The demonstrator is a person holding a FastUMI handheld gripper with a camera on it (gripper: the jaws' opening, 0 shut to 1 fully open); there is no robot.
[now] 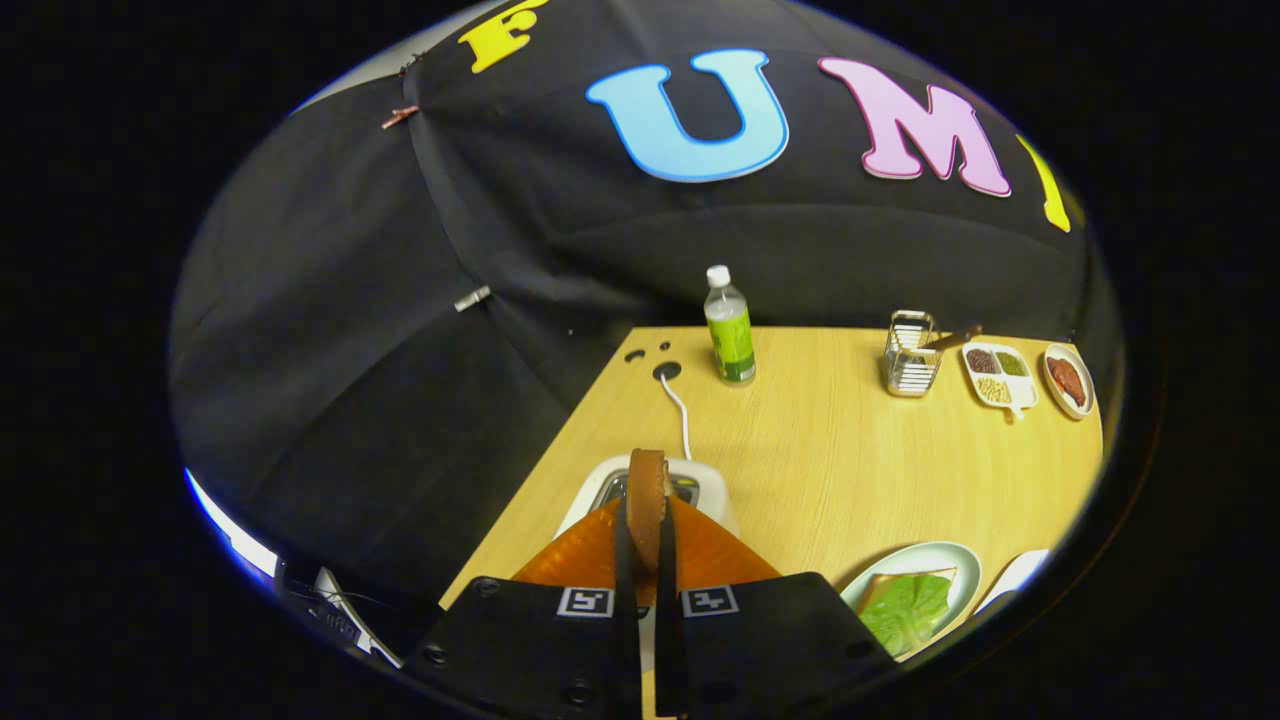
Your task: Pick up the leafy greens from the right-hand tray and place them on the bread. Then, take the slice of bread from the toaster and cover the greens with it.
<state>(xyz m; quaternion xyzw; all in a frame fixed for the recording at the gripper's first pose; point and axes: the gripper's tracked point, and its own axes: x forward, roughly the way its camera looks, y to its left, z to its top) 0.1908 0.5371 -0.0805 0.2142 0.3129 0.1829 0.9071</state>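
Observation:
My gripper (646,520) is shut on a slice of bread (646,490), held on edge between both fingers with its brown crust toward me. The slice hangs just above the white toaster (700,478), whose slots show behind it. To the right of the fingers, a pale plate (940,556) carries another bread slice (885,583) with the leafy greens (908,610) lying on top of it.
A green-labelled water bottle (729,330) stands at the back of the wooden table (830,460). Far right are a wire rack (910,355), a divided white dish (998,375) and a small plate of dark food (1067,380). The toaster's white cord (680,410) runs to a hole in the table. A white tray edge (1015,575) lies beside the plate.

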